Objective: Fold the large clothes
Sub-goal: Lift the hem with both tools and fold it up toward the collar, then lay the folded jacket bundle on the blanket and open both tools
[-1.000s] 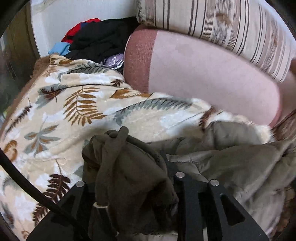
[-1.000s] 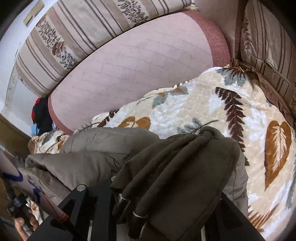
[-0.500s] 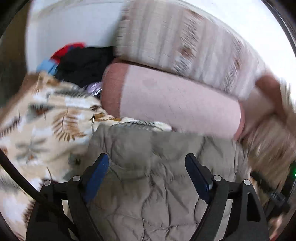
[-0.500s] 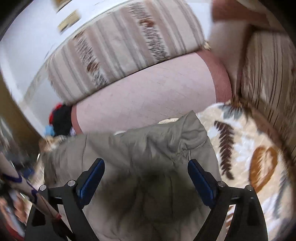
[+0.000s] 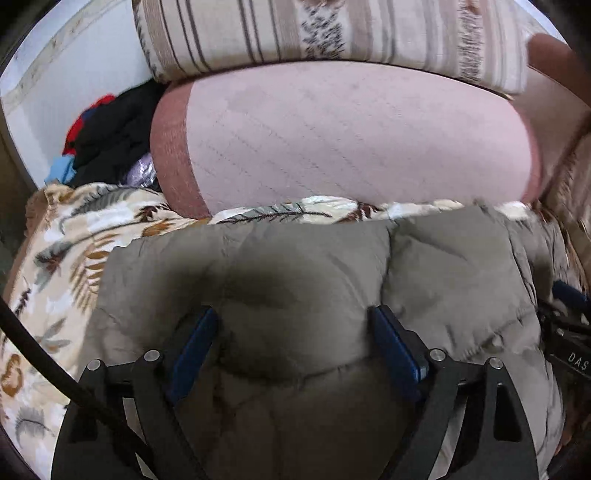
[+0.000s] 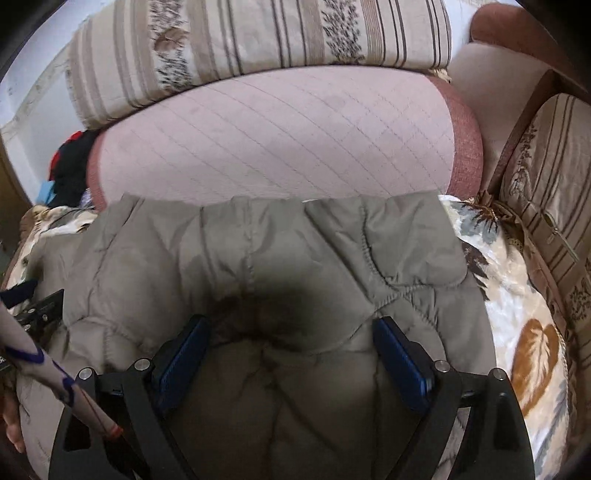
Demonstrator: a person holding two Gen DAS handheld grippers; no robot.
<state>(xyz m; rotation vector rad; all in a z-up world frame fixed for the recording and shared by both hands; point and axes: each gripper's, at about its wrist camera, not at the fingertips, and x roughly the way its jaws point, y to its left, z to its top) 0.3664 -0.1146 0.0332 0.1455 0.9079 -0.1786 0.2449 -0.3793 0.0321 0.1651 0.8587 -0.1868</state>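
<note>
An olive quilted jacket lies bunched in a thick, puffy fold on a leaf-patterned blanket. My left gripper hovers low over its left part. Its jaws are opening, and the blue pads stand wide on either side of a bulge of fabric without pinching it. My right gripper stands open over the right part, its blue pads likewise straddling a quilted bulge. Neither gripper holds anything.
A pink quilted bolster lies just behind the jacket, with a striped cushion on top. Dark and red clothes are piled at the back left. Another striped cushion stands at the right. A patterned sleeve crosses the lower left.
Both grippers were shut on bunched jacket fabric a second ago. They have let it go and opened wide, and the jacket now lies folded over on the blanket beneath them.
</note>
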